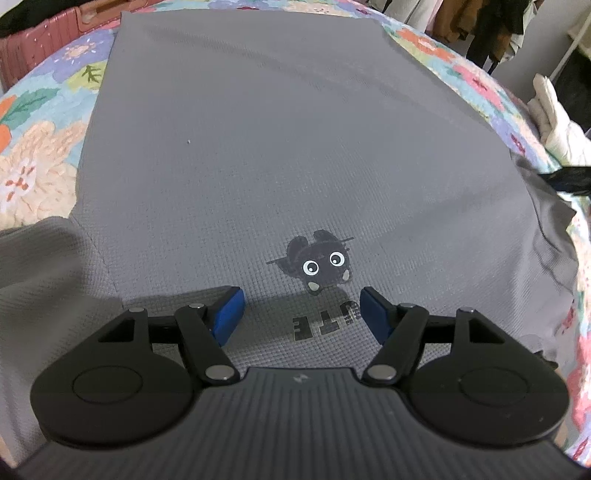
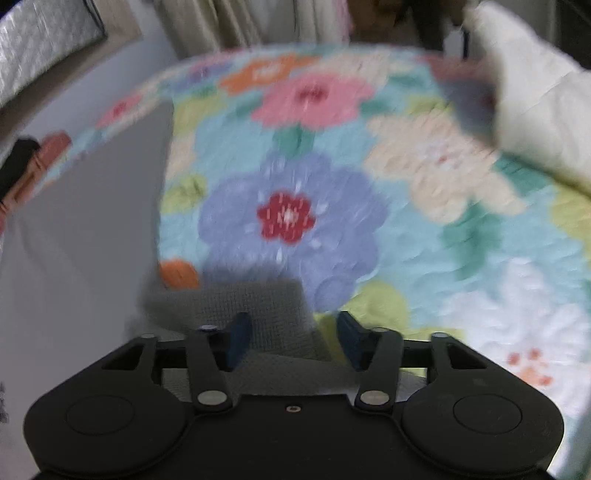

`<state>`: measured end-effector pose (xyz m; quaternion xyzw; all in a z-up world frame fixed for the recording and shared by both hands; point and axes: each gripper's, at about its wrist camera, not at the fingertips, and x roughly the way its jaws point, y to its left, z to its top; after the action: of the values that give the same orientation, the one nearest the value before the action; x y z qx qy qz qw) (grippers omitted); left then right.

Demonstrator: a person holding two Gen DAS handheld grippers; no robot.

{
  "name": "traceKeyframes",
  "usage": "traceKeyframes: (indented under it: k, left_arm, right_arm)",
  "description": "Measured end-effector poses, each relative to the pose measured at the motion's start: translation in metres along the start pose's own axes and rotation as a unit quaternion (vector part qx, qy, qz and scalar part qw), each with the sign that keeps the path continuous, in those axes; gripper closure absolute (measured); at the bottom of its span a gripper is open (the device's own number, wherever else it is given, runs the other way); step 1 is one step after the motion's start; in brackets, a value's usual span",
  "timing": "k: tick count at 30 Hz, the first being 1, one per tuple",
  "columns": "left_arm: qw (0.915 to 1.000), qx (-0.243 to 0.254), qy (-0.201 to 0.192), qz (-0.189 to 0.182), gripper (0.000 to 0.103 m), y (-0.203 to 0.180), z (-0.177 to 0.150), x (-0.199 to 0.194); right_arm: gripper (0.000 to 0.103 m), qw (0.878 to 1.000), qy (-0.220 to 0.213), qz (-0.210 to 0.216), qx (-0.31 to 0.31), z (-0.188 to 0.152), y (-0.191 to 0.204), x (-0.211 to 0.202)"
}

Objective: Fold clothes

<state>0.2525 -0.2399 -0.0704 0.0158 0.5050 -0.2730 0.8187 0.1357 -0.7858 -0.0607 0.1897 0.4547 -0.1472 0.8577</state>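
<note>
A grey T-shirt (image 1: 280,147) lies flat on a flowered bedspread (image 1: 33,155), front up, with a black cartoon print (image 1: 317,262) and block letters (image 1: 325,321) near me. My left gripper (image 1: 301,314) is open and empty, just above the print near the collar end. In the blurred right wrist view, my right gripper (image 2: 293,338) is open over one grey sleeve (image 2: 251,310) of the shirt, with the sleeve between the jaws. The shirt body (image 2: 92,221) lies to the left there.
A pink crate (image 1: 40,40) stands beyond the bed at the far left. White clothing (image 1: 554,125) lies at the bed's right edge and shows in the right wrist view (image 2: 535,103). Hanging clothes (image 1: 480,26) are at the back right.
</note>
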Motion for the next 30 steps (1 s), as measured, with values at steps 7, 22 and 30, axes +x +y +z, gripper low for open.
traceKeyframes:
  k: [7, 22, 30]
  left_arm:
    - [0.9999, 0.002, -0.01, -0.001, 0.034, 0.001, 0.0, 0.002]
    - [0.9987, 0.045, -0.013, 0.02, 0.034, -0.016, -0.006, -0.004]
    - [0.9987, 0.045, 0.022, 0.004, 0.034, -0.029, -0.02, -0.008]
  right_arm:
    - [0.096, 0.982, -0.125, -0.065, -0.125, 0.004, 0.044, -0.023]
    - [0.065, 0.983, -0.15, -0.107, 0.011, -0.035, 0.042, -0.051]
    - [0.058, 0.987, -0.027, -0.086, -0.13, -0.099, 0.093, -0.037]
